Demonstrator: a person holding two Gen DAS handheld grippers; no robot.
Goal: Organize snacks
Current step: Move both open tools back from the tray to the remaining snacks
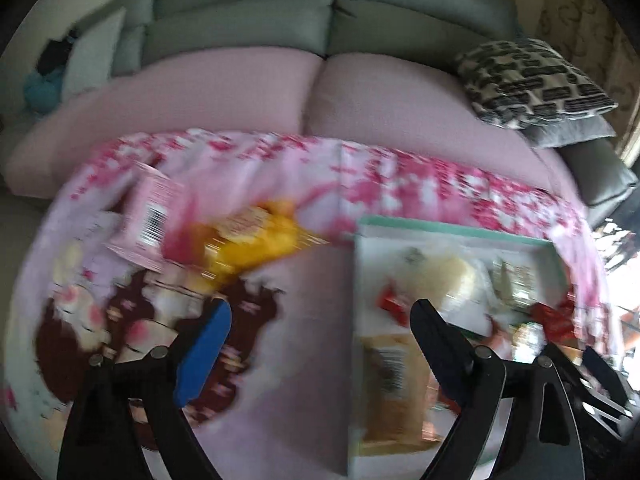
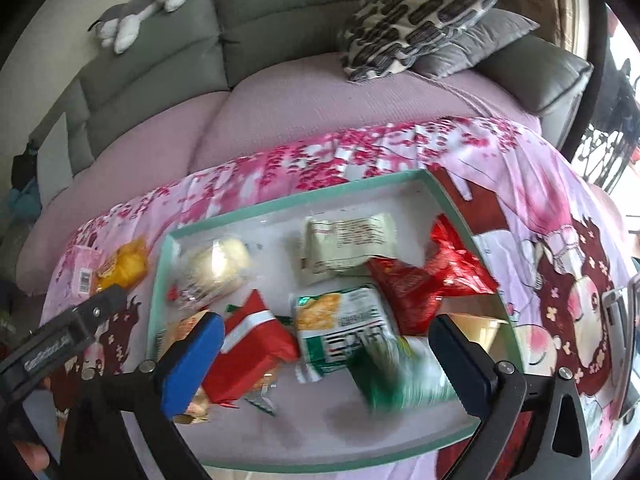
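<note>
A pink cloth [image 2: 500, 168] printed with blossoms and cartoon girls covers the table, and behind it stands a grey sofa [image 2: 168, 60] with a mauve seat cover, a patterned cushion [image 2: 416, 16] at its right end and a plush toy [image 2: 140, 8] on its back.

The right claw [image 2: 324, 356] stands wide open with nothing between its fingers, above a shallow green-rimmed box [image 2: 280, 204]. Under it lie a green packet [image 2: 396, 376], blurred, a green-and-white packet [image 2: 340, 320] with a barcode, and a red packet [image 2: 256, 344]; further ahead are a pale wrapped bun [image 2: 216, 268], a whitish packet [image 2: 344, 248] and a shiny red bag [image 2: 436, 276].

The left claw [image 1: 320, 344] is also wide open and empty, over bare cloth just left of the box. Ahead and to its left lie a yellow packet [image 1: 248, 240] and a pink carton [image 1: 148, 216] with a barcode.

The left view is smeared by motion. No print on any packet can be read; small white lettering on the left claw's arm is too blurred to read.
</note>
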